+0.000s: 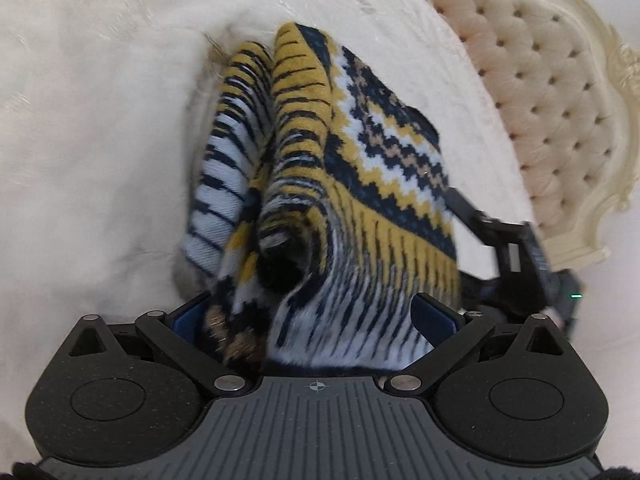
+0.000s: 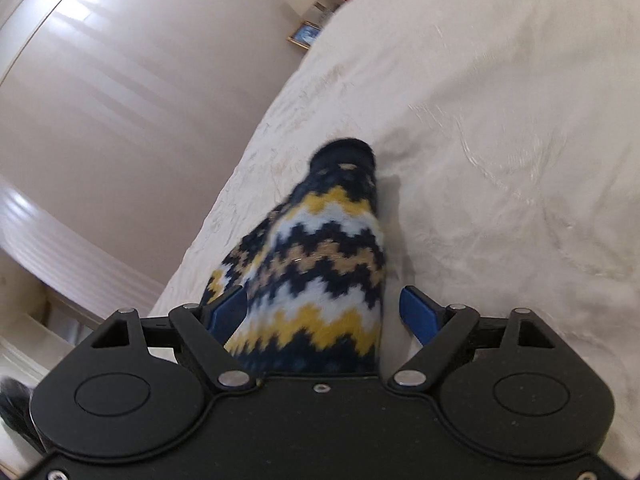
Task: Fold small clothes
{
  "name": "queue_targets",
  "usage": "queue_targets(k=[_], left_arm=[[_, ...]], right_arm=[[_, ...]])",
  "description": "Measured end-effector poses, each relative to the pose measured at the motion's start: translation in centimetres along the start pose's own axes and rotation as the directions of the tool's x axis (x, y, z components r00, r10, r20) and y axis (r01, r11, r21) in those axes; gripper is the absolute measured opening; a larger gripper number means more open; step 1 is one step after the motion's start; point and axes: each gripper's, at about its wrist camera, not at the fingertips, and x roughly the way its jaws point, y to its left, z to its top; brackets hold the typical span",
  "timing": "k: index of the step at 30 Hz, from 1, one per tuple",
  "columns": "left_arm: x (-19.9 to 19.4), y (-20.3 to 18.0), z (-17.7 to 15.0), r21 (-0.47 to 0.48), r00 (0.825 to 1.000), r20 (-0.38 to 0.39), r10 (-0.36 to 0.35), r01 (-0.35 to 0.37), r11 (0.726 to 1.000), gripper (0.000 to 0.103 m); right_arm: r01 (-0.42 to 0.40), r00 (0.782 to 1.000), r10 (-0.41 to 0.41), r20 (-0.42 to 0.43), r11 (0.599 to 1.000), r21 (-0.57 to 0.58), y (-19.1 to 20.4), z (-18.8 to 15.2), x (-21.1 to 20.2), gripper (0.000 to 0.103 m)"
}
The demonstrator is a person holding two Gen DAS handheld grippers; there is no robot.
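**Patterned knit lifted over a cream bed**

Left hand-held gripper (image 1: 314, 320) with blue pads (image 1: 434, 318) spread wide, yet stuffed with bunched knit sweater (image 1: 340, 184); whether actually pinching the cloth, cannot tell. Right hand-held gripper (image 2: 320, 312) likewise with blue fingers (image 2: 418, 314) apart, sweater passing between them, touching the left finger and clear of the right; grip again impossible to judge. Seen from the left wrist, right hand-held gripper at the sweater's right edge, partly hidden behind the fabric.

Sweater in navy, mustard, pale blue and tan zigzags, hanging crumpled between both tools, raised off the bed and trailing down toward it, dark cuff (image 2: 346, 152) of one sleeve furthest out in the right wrist view.

Underneath, cream bedspread (image 1: 100, 120) with a faint embossed sheen, wrinkled. At the bed's far right edge, tufted cream headboard (image 1: 552, 92) with a carved frame. Beyond the bed's left edge in the right wrist view, glossy pale floor (image 2: 120, 100), a small framed picture (image 2: 305, 35) far off, blurred shelving above it.
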Motion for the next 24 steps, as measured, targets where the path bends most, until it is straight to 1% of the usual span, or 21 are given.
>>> queue_targets(k=[3, 5, 6, 7, 9, 10, 11, 13, 15, 18, 20, 24], left_arm=[[1.1, 0.0, 0.2, -0.020, 0.998, -0.004, -0.057, 0.057, 0.998, 0.102], [1.5, -0.2, 0.3, -0.028, 0.996, -0.007, -0.084, 0.084, 0.996, 0.102], [1.7, -0.2, 0.3, -0.036, 0.994, -0.009, -0.109, 0.109, 0.993, 0.099], [1.9, -0.1, 0.2, -0.045, 0.989, -0.013, -0.145, 0.144, 0.989, 0.093], [2.2, 0.4, 0.2, -0.082, 0.979, -0.019, -0.203, 0.201, 0.976, 0.060], [2.3, 0.8, 0.1, -0.101, 0.978, -0.025, -0.209, 0.205, 0.973, 0.053], [2.3, 1.0, 0.0, -0.113, 0.977, -0.029, -0.211, 0.206, 0.972, 0.048], [2.0, 0.9, -0.3, -0.117, 0.974, -0.030, -0.224, 0.219, 0.969, 0.048], [1.6, -0.1, -0.8, -0.101, 0.970, -0.044, -0.238, 0.233, 0.967, 0.048], [1.0, -2.3, -2.0, -0.043, 0.967, -0.103, -0.232, 0.228, 0.973, 0.049], [0.6, -3.8, -3.7, -0.014, 0.964, -0.152, -0.219, 0.219, 0.976, 0.049], [-0.7, -5.0, -8.0, -0.017, 0.952, -0.221, -0.211, 0.213, 0.977, 0.049]], right_arm=[[-0.040, 0.999, 0.040, -0.014, 0.999, 0.004, -0.2, 0.3, 1.1, 0.086], [-0.069, 0.997, 0.069, -0.037, 0.998, 0.009, -0.2, 0.6, 1.8, 0.083], [-0.068, 0.996, 0.068, -0.049, 0.998, 0.011, -0.1, 0.7, 2.1, 0.070], [-0.051, 0.997, 0.052, -0.064, 0.999, 0.014, -0.1, 0.7, 2.4, 0.053], [-0.032, 0.997, 0.034, -0.069, 0.999, 0.021, 0.1, 0.6, 2.5, 0.048], [-0.028, 0.997, 0.029, -0.065, 0.999, 0.020, 0.3, 0.6, 2.3, 0.047], [-0.018, 0.998, 0.019, -0.062, 1.000, 0.019, 0.6, 0.5, 2.0, 0.047], [-0.002, 0.998, 0.003, -0.055, 1.000, 0.016, 1.5, 0.3, 1.4, 0.046], [0.013, 0.999, -0.013, -0.051, 1.000, -0.003, 2.7, 0.1, 0.4, 0.046], [0.047, 0.996, -0.049, -0.071, 0.998, -0.035, 4.0, -0.2, -1.5, 0.046], [0.069, 0.994, -0.072, -0.084, 0.997, -0.041, 4.5, -0.4, -3.0, 0.046], [0.107, 0.984, -0.110, -0.138, 0.994, -0.033, 4.5, -1.4, -5.9, 0.046]])
